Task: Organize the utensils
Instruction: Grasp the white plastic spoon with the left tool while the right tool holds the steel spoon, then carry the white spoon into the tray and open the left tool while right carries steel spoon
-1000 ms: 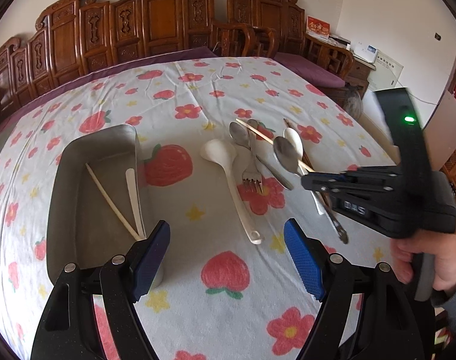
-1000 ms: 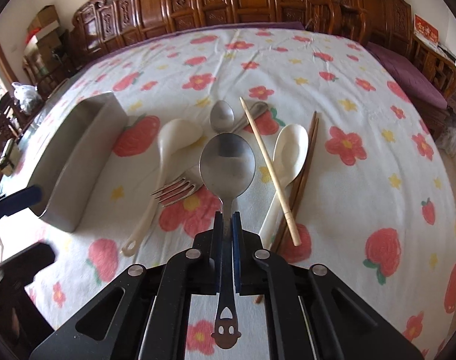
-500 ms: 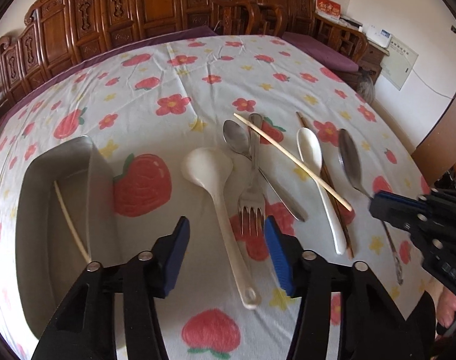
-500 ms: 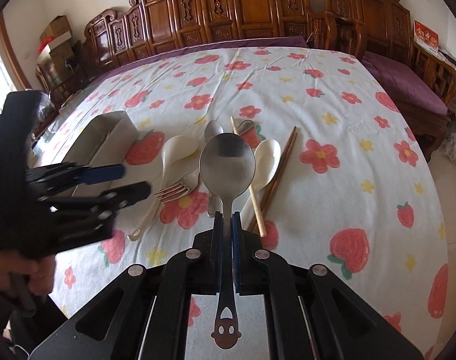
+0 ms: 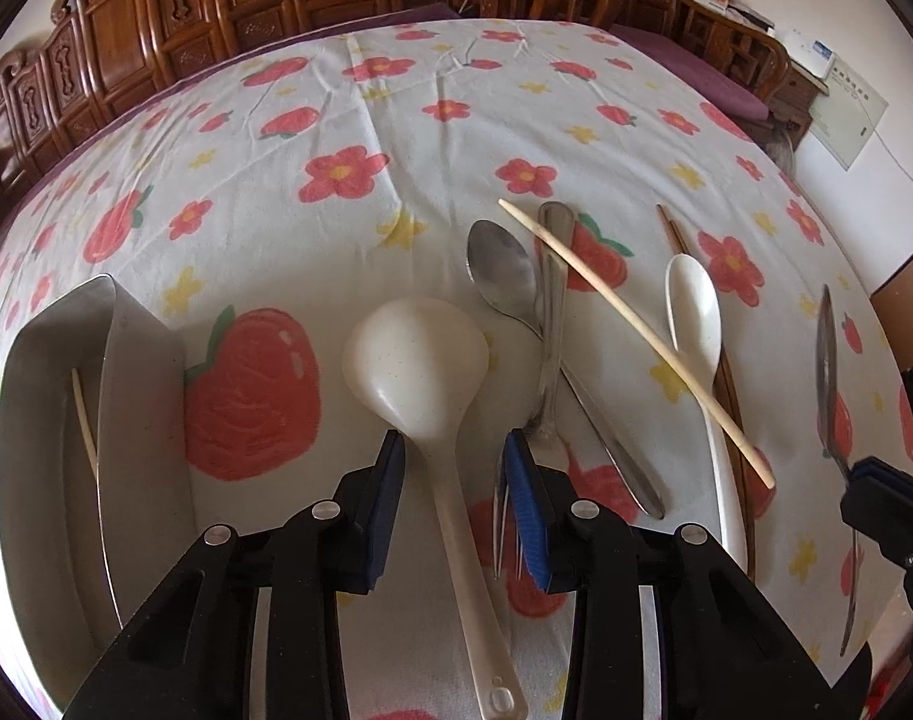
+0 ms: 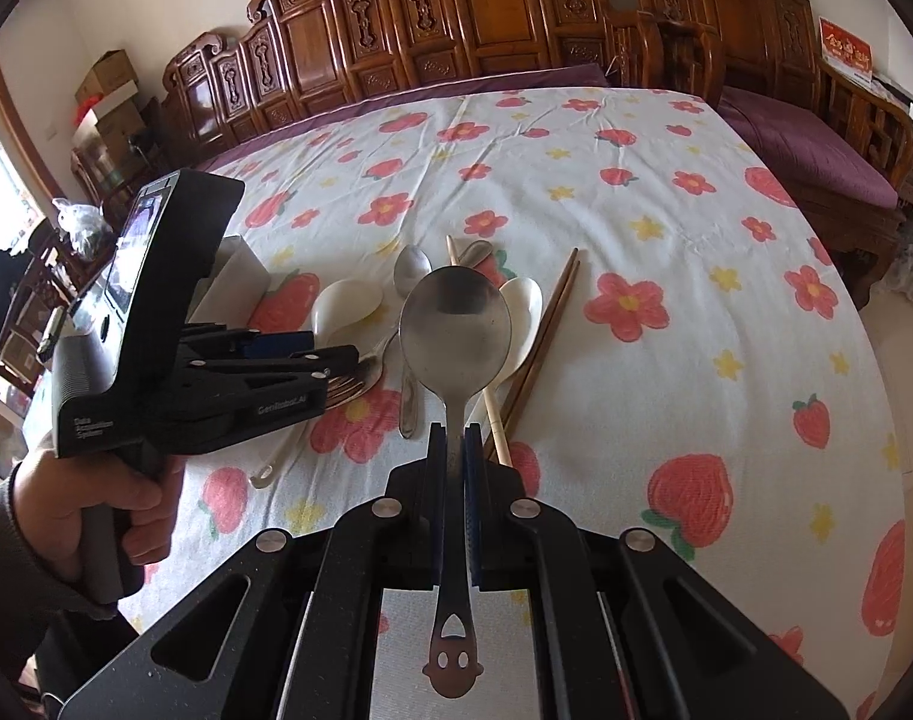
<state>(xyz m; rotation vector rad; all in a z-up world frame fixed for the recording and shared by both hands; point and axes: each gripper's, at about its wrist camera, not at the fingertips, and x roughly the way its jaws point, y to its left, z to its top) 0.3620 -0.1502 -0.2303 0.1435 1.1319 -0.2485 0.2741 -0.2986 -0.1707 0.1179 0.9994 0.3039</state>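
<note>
"GenRobot.AI" lettering on left gripper (image 6: 312, 354), its jaws closing astride white ladle (image 5: 432, 396), right gripper (image 6: 454, 450) pinching steel spoon (image 6: 454, 324), flowered tablecloth (image 6: 666, 252) beneath, carved wooden chairs (image 6: 486, 24) behind.

Soft, even daylight, faint shadows, sharp focus, strong fisheye bending and dark corners.

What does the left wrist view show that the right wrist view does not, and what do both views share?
Only the left wrist view: the inside of the metal tray, holding a pale chopstick, and the left gripper closing around the white ladle. Only the right wrist view: the hand holding the left gripper, and the face cutout on the steel spoon. Both: the flowered tablecloth, fork and right gripper.
</note>
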